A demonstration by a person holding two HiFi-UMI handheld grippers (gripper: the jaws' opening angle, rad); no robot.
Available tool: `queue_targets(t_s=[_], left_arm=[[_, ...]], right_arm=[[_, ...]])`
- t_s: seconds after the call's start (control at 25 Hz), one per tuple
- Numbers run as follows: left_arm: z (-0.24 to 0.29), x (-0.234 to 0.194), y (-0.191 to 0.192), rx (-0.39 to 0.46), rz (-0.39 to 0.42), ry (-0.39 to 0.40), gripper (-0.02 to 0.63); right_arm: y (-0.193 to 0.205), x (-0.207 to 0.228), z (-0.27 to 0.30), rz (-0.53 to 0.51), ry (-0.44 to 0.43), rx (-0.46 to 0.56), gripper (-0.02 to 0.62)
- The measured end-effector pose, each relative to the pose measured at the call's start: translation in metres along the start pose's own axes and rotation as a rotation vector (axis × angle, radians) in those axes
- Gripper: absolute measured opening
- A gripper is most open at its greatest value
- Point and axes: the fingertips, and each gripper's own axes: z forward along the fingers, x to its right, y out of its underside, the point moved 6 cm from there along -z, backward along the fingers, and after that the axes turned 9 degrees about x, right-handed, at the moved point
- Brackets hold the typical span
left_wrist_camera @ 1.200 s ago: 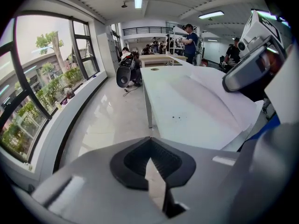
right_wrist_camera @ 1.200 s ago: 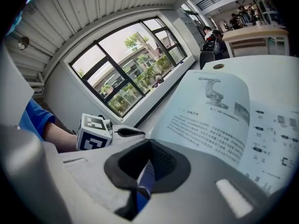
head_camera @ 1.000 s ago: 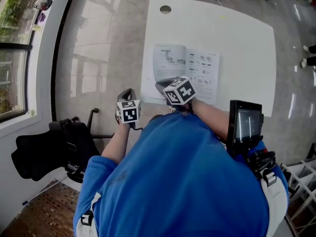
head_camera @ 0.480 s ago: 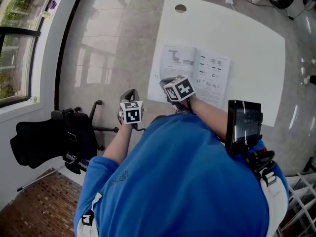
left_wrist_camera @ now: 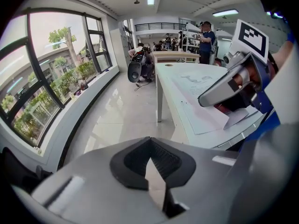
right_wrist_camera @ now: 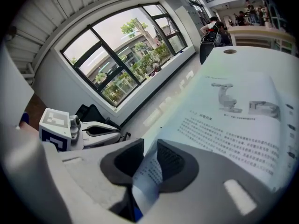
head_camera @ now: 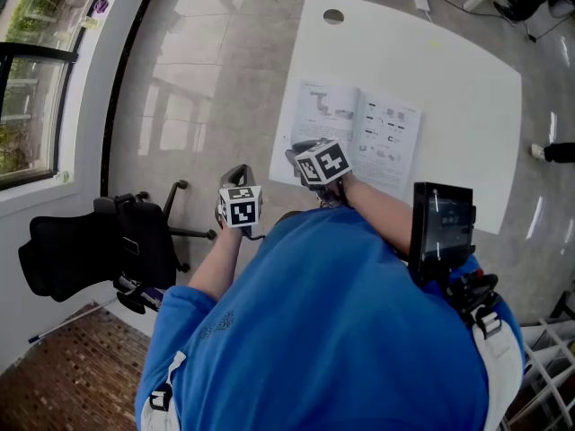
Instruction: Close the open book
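Pinching the book (head_camera: 373,133), right tool (head_camera: 298,153) hides its corner

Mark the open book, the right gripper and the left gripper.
open book (head_camera: 325,115), head view, on its left page.
right gripper (right_wrist_camera: 149,152), right gripper view, between its jaw tips, shut on the open book's corner.
left gripper (left_wrist_camera: 150,143), left gripper view, where its shut jaw tips meet.

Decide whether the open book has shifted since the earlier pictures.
No. The book lies as far from the round hole in the table as before.
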Motion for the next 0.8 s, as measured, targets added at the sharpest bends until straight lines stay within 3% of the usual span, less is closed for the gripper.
queue_targets(t_s=[0.32, 0.6, 0.8], left_arm=[[0.009, 0.01, 0.002, 0.008, 0.02, 0.009, 0.008], [0.01, 0.017, -0.001, 0.019, 0.042, 0.024, 0.008], [0.002, 0.02, -0.014, 0.081, 0.069, 0.047, 0.007]], right_arm=[[0.0, 0.0, -0.005, -0.01, -0.06, 0.073, 0.091], [0.015, -0.019, -0.012, -0.016, -0.125, 0.048, 0.091], [0.01, -0.026, -0.032, -0.02, -0.119, 0.099, 0.091]])
